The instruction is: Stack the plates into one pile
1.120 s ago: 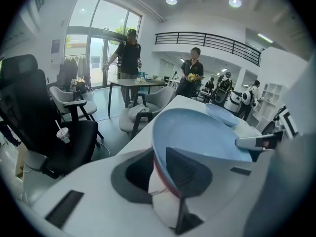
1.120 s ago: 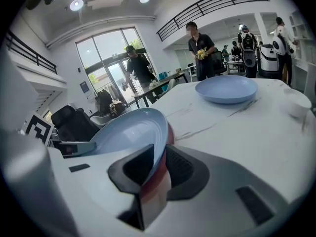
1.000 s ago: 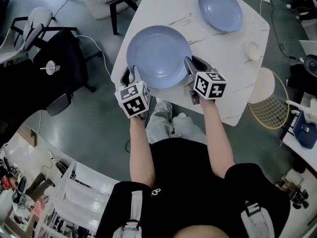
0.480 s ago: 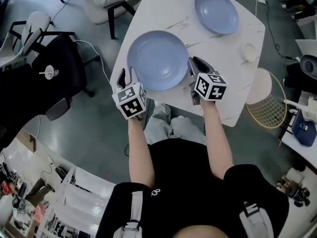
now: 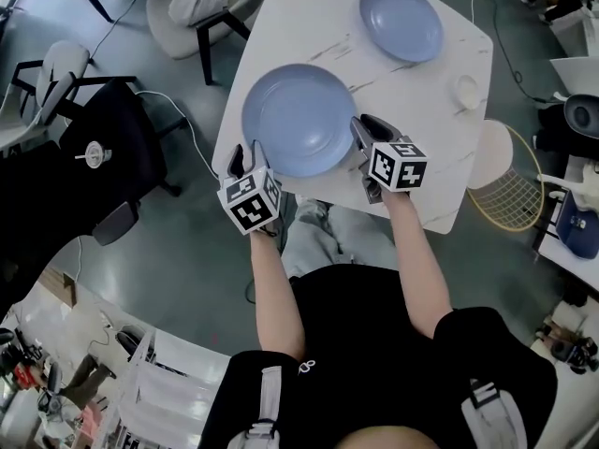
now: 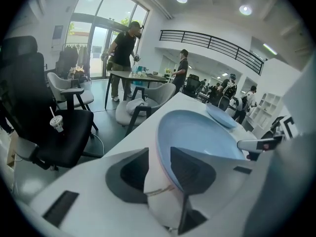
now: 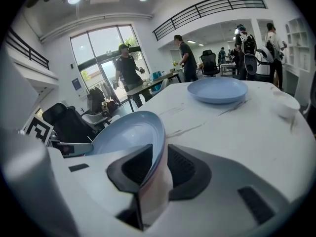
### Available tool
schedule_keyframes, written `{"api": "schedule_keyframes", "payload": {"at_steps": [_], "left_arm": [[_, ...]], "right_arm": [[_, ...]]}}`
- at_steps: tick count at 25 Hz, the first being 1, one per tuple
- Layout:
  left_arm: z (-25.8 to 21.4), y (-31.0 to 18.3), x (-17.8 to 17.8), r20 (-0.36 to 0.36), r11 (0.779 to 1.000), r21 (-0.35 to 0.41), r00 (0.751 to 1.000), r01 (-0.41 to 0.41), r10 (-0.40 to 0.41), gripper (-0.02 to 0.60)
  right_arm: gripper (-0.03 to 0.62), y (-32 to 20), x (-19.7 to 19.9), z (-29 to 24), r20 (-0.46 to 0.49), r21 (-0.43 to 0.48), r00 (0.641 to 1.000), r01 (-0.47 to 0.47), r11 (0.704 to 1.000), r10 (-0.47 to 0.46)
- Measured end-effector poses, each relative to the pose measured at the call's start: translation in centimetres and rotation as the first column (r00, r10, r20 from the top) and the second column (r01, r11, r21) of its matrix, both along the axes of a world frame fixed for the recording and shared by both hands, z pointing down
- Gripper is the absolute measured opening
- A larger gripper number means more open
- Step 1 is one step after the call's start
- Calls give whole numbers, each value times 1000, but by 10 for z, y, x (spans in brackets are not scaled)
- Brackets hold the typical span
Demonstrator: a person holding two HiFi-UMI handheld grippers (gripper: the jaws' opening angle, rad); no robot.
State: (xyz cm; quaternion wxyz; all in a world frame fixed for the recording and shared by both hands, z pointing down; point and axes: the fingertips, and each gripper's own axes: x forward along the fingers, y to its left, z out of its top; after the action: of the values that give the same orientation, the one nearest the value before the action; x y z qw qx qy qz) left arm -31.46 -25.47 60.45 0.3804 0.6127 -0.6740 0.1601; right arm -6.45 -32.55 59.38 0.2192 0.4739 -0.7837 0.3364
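Note:
A large blue plate (image 5: 298,120) lies on the white marble table (image 5: 281,26) near its front edge. My left gripper (image 5: 241,157) is at the plate's left rim and my right gripper (image 5: 363,131) at its right rim. In the left gripper view the plate (image 6: 202,132) has its rim between the jaws of the left gripper (image 6: 159,157), which are opening, with a gap on the outer side. In the right gripper view the plate (image 7: 126,135) has its rim between the opening jaws of the right gripper (image 7: 159,157). A smaller blue plate (image 5: 401,20) (image 7: 217,90) sits at the far right.
A small white cup (image 5: 466,90) stands near the table's right edge. A black office chair (image 5: 112,129) is left of the table, a grey chair (image 5: 197,3) at its far left corner, and a wire basket (image 5: 510,195) to the right. People stand in the background.
Both grippers' jaws have widened around the big plate's rim. The left gripper has drawn slightly back toward the table's edge. The plate stays flat on the table.

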Motion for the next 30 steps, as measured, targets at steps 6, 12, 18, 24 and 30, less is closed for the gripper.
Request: {"api": "schedule_keyframes", "payload": {"at_steps": [6, 12, 18, 24, 30], "left_arm": [[-2, 1, 6, -18, 1000, -7, 1000, -19, 18, 152], [8, 4, 9, -30, 999, -34, 999, -20, 19, 152], [14, 2, 13, -42, 998, -56, 999, 1, -3, 141], [12, 3, 12, -42, 996, -74, 998, 48, -52, 95], [0, -12, 25, -3, 998, -54, 1000, 29, -30, 95]], "right_arm": [[114, 1, -9, 5, 29, -14, 1000, -3, 1000, 4], [118, 4, -9, 17, 28, -46, 1000, -1, 999, 2], [100, 0, -14, 19, 60, -55, 998, 8, 998, -5], [86, -2, -11, 17, 69, -52, 998, 0, 999, 4], [80, -14, 5, 9, 81, -26, 996, -25, 999, 27]]}}
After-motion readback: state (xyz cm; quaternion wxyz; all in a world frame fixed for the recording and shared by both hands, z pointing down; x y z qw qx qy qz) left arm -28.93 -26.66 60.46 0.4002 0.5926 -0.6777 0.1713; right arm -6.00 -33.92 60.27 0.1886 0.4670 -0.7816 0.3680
